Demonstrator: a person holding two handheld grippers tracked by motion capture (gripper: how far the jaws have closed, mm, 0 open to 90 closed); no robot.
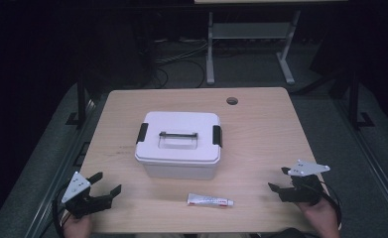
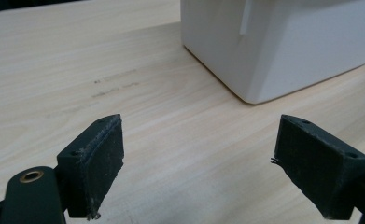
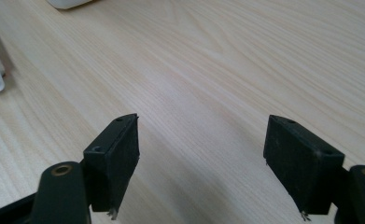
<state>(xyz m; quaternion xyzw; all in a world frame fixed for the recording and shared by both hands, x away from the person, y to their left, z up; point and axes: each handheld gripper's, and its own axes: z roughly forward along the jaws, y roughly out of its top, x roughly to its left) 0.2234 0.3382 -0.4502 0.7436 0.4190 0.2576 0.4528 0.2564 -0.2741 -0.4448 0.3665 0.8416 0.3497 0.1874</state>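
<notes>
- The left gripper is matt black, topped by a grey three-cornered plate dotted with small dark holes
- The right gripper is the same black build, its grey plate lighter and likewise drilled
- A black cable loops out behind each gripper
- In the left gripper view the pads are blocky wedges with two small screw holes in the upper face and frayed lower corners
- A brass-ringed hole sits in the black link behind the pad in both gripper views
- The person's hands are bare, with no sleeve in view
</notes>
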